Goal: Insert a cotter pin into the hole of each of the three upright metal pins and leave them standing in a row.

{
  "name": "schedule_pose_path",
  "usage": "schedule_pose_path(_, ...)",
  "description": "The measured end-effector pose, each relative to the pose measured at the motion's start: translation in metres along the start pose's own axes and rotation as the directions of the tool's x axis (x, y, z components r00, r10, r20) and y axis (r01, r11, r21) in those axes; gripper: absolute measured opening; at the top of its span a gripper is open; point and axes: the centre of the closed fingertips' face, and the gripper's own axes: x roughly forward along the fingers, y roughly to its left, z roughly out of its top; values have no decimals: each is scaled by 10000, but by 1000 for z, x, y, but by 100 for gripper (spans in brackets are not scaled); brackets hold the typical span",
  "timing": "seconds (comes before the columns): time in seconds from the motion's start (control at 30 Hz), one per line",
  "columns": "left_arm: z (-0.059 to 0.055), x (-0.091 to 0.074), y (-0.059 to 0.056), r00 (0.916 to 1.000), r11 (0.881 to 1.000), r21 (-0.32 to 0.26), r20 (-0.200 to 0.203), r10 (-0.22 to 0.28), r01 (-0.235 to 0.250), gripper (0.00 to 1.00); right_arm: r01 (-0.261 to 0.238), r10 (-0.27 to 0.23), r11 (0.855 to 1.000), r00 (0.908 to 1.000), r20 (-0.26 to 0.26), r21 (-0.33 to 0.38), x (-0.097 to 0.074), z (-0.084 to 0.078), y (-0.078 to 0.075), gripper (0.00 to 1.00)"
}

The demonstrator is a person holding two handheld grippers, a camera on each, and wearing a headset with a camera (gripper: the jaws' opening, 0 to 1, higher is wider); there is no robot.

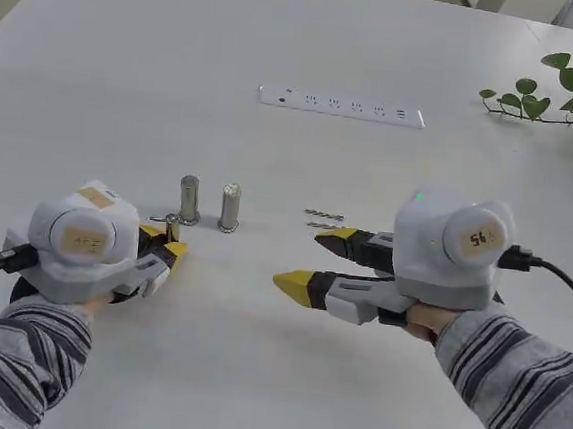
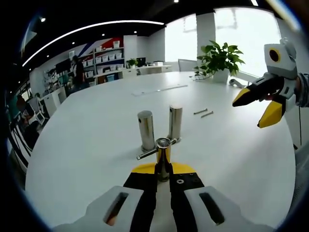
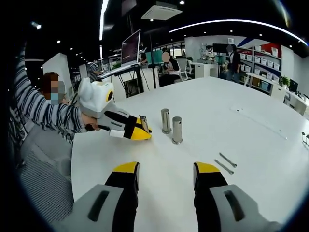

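Observation:
My left gripper [image 1: 168, 245] is shut on a short metal pin [image 2: 163, 153] and holds it upright just above the white table. A cotter pin [image 2: 147, 154] sticks out sideways through that pin's head. Just beyond stand two more metal pins [image 1: 189, 199] [image 1: 230, 208], upright and side by side. Two loose cotter pins [image 1: 323, 216] lie flat on the table to their right. My right gripper [image 1: 309, 260] hovers open and holds nothing, its fingertips a little nearer than the loose cotter pins. In the right gripper view the loose cotter pins [image 3: 226, 163] lie ahead to the right of that gripper's fingers [image 3: 126, 170].
A white power strip [image 1: 341, 106] lies farther back on the table [image 1: 253, 372]. A potted plant [image 1: 569, 89] trails over the far right corner. People sit at desks beyond the table's left side in the right gripper view.

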Motion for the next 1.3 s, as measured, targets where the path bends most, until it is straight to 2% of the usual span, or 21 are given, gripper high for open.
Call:
schedule_pose_path(0.7, -1, 0, -1, 9999, 9999, -95, 125, -81, 82, 6, 63, -63, 9997, 10000, 5, 220, 0, -2, 2, 40)
schedule_pose_path(0.8, -2, 1, -1, 9999, 9999, -109, 47, -122, 122, 5, 75, -76, 9997, 10000, 34, 249, 0, -2, 2, 40)
schedule_pose_path(0.87, -6, 1, -2, 9997, 9997, -175, -145, -179, 176, 6, 56, -60, 9992, 9999, 93, 392, 1, -2, 3, 40)
schedule_pose_path(1.1, -8, -4, 3, 9999, 9994, -351, -99, -85, 82, 14, 90, -98, 9985, 9999, 140, 544, 1, -4, 2, 40)
schedule_pose_path(1.3, -5, -9, 1, 9999, 9989, -445, 57, -136, 139, 23, 234, -250, 9975, 9994, 236, 667, 3, -1, -1, 40)
